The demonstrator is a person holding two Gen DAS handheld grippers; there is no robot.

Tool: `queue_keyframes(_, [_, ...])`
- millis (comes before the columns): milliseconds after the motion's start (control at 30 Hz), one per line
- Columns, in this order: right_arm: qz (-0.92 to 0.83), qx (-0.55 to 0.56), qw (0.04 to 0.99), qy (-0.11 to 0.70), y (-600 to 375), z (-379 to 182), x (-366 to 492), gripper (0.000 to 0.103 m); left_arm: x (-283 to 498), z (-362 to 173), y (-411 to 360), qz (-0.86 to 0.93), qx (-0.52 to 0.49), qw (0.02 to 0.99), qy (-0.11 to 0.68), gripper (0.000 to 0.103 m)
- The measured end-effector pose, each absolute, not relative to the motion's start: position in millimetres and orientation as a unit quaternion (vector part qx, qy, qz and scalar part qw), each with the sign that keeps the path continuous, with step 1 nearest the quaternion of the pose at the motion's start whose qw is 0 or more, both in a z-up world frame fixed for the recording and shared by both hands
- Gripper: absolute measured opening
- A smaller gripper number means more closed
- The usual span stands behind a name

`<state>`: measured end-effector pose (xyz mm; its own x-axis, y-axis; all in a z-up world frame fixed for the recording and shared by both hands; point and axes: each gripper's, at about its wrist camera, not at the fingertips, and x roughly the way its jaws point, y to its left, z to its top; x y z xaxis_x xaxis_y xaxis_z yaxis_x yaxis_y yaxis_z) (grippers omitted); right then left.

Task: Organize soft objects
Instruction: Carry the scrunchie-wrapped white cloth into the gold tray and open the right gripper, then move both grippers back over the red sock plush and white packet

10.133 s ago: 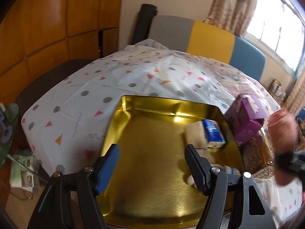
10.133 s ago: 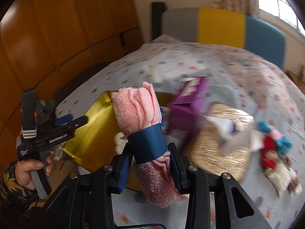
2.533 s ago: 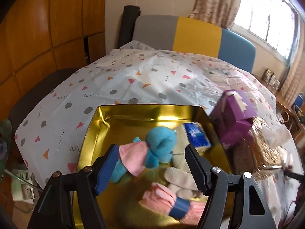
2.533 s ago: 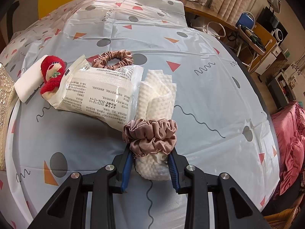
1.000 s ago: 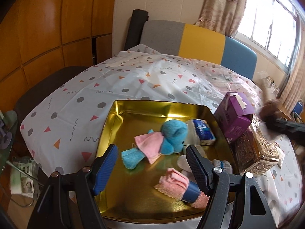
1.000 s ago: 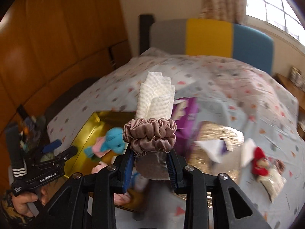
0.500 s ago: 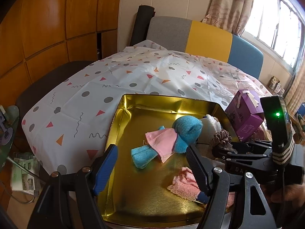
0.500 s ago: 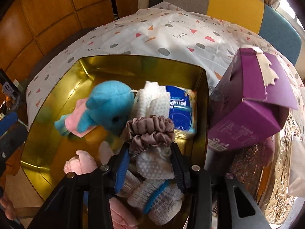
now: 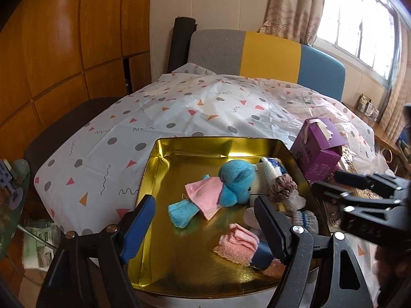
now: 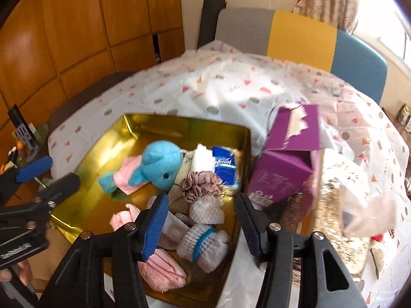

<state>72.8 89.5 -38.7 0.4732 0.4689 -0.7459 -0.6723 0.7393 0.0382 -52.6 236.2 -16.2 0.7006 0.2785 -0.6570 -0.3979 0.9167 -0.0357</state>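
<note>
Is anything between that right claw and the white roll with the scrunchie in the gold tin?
Nothing visible. The right gripper, its jaws opening, sits just above the white roll, which lies in the tin among other soft things.

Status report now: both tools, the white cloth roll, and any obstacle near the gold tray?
Left tool open, empty. Right tool opening, nothing gripped. White cloth roll with scrunchie lies in gold tray. Purple box beside tray, not blocking.

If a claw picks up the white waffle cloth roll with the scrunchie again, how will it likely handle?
The roll looks soft and light, so it should squash between the pads. The scrunchie cinches its middle, so it probably stays bundled, though the ends may flop. Its textured weave suggests little slipping.
</note>
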Motion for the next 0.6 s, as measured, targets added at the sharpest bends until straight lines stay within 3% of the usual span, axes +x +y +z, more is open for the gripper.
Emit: queue_keyframes(600, [0.194,-0.077,0.926,0.316,-83,20,93,0.055,-42,3,181,0.140,-0.031,0.930,0.339,0.080])
